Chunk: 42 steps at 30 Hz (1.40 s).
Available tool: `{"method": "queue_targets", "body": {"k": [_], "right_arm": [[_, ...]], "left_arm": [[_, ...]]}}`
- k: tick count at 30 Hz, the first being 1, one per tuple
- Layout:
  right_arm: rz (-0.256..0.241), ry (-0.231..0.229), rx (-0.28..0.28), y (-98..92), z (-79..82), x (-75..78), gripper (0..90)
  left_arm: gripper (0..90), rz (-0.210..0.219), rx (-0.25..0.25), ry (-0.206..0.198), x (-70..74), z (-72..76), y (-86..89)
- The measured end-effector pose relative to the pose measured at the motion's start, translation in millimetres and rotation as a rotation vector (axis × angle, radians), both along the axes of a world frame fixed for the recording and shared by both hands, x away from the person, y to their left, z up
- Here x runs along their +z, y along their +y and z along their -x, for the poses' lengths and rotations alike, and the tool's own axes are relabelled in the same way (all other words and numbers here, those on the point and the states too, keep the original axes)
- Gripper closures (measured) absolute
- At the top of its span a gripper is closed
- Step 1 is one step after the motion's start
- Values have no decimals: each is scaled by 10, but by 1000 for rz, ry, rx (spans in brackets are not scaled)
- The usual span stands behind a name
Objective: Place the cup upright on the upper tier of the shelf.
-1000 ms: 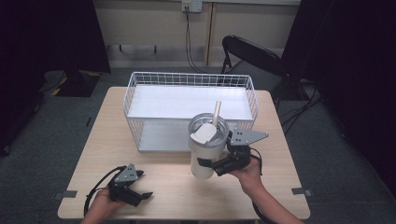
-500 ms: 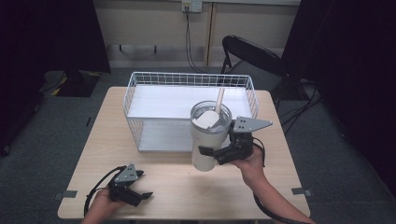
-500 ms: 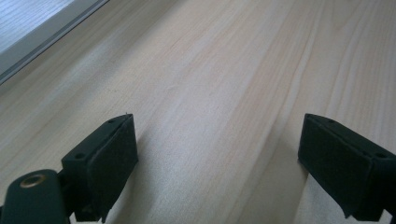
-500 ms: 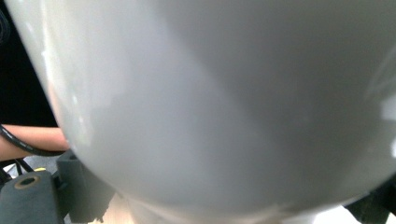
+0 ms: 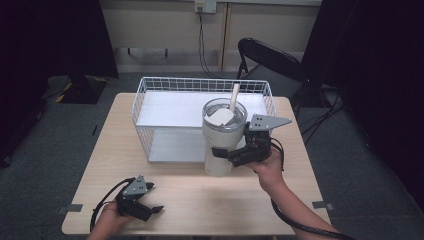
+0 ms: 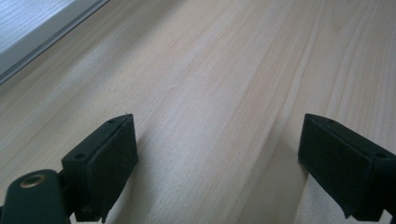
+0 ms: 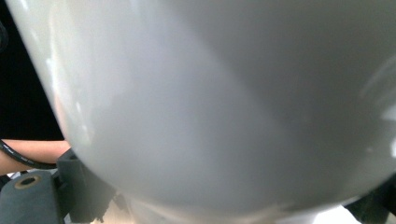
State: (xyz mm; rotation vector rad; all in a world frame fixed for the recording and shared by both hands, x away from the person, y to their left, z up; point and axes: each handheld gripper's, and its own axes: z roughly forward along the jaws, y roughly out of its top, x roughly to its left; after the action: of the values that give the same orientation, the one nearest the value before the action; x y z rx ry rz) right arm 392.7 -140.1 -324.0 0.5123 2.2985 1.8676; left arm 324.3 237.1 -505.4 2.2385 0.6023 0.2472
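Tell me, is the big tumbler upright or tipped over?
Upright. The tumbler stands vertical, lid and straw on top, gripped by the right gripper.

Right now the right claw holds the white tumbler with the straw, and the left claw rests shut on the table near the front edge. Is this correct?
Not quite: the left claw is open, not shut. The left gripper view shows its jaws wide apart with bare table between them. The rest stands: in the high view the right claw holds the white tumbler with the straw, and the left claw rests near the front edge.
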Motion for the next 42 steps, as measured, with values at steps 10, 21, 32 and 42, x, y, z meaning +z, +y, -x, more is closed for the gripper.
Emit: {"method": "queue_targets", "body": {"k": [10,21,32,42], "right_arm": [[-7,14,-10,17,-45,188,91],[-5,18,-22,36,-105,398,91],[0,27,-47,84,-184,600,91],[-7,16,-75,137,-281,761,91]], "left_arm": [[115,2,2,2,0,0,1],[115,1,1,1,1,-1,2],[115,2,2,1,0,0,1],[115,1,2,-1,1,-1,2]]}}
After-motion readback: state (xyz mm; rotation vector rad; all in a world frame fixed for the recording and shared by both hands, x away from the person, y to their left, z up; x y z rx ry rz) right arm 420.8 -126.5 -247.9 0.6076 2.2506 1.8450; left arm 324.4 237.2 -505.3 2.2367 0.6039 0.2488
